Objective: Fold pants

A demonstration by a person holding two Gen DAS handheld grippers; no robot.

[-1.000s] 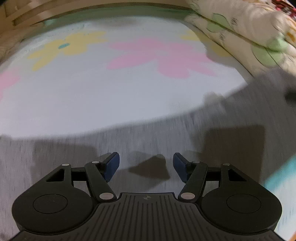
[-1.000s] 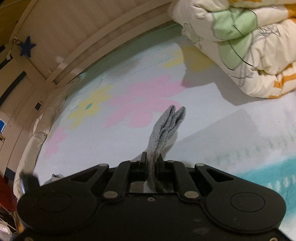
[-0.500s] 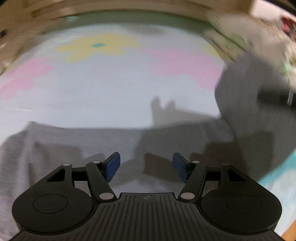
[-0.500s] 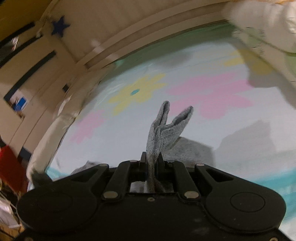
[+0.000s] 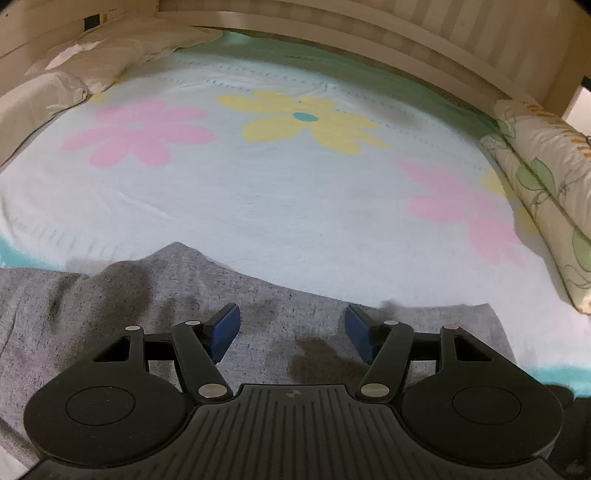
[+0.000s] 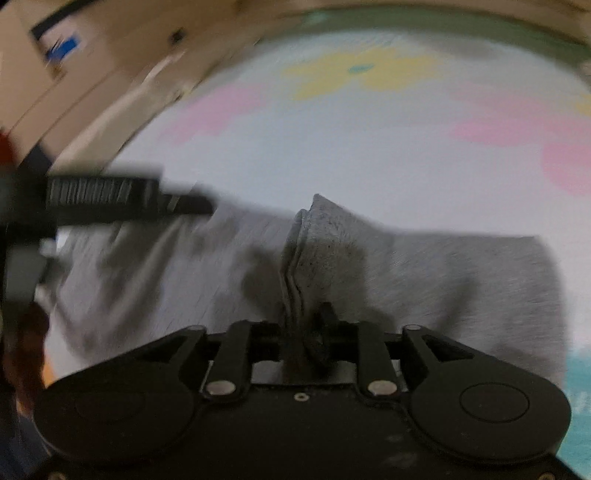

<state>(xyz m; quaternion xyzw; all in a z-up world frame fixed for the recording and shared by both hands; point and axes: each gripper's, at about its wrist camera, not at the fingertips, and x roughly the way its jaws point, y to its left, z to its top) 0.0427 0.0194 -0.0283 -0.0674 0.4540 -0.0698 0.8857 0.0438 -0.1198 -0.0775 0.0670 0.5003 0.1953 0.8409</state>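
The grey pants lie on the flowered bed sheet, spread across the near part of the left wrist view. My left gripper is open and empty, its blue pads just above the grey cloth. My right gripper is shut on a bunched fold of the grey pants, which sticks up between the fingers. More of the pants lies flat below it. The left gripper shows as a blurred black shape at the left of the right wrist view.
A folded patterned duvet lies along the right side of the bed. A white pillow sits at the far left. A wooden bed frame runs along the far edge. The right wrist view is motion-blurred.
My right gripper has carried its held fold leftward and down over the spread pants. The left view has swung left, and the pants now lie flat under the open left gripper.
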